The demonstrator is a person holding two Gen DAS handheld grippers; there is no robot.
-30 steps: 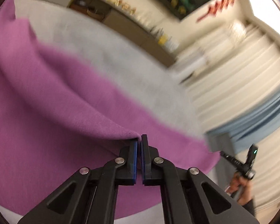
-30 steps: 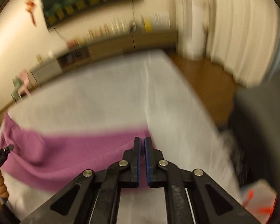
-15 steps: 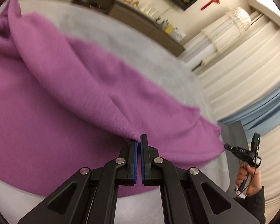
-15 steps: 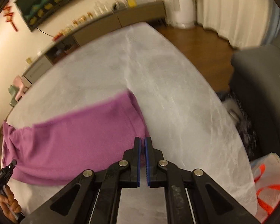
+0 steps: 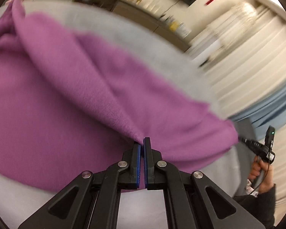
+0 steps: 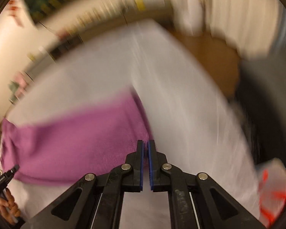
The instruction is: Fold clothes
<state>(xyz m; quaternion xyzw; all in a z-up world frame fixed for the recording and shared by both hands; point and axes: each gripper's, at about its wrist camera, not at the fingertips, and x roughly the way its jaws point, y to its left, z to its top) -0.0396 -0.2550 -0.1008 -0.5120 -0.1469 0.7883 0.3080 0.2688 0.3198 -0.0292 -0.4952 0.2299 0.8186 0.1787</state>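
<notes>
A purple fleece garment (image 5: 70,87) lies spread over a grey-white table (image 5: 139,38). My left gripper (image 5: 142,143) is shut on a pinched ridge of the purple cloth, which rises in a fold to its tips. The right wrist view shows the same garment (image 6: 76,139) stretching left from my right gripper (image 6: 145,145), which is shut on its near right corner. Both views are blurred by motion. The right gripper (image 5: 257,145) also appears at the far right of the left wrist view, held in a person's hand (image 5: 261,173).
The table surface (image 6: 181,99) runs away to the right, with wooden floor (image 6: 209,57) beyond its edge. A dark grey seat (image 6: 267,105) and a white bag with orange marks (image 6: 272,189) are at the right. Low cabinets (image 5: 124,5) and curtains (image 5: 247,57) stand behind.
Both grippers have stayed shut on the cloth while both cameras swing. In the right wrist view the purple garment now spreads larger and closer than a second ago.
</notes>
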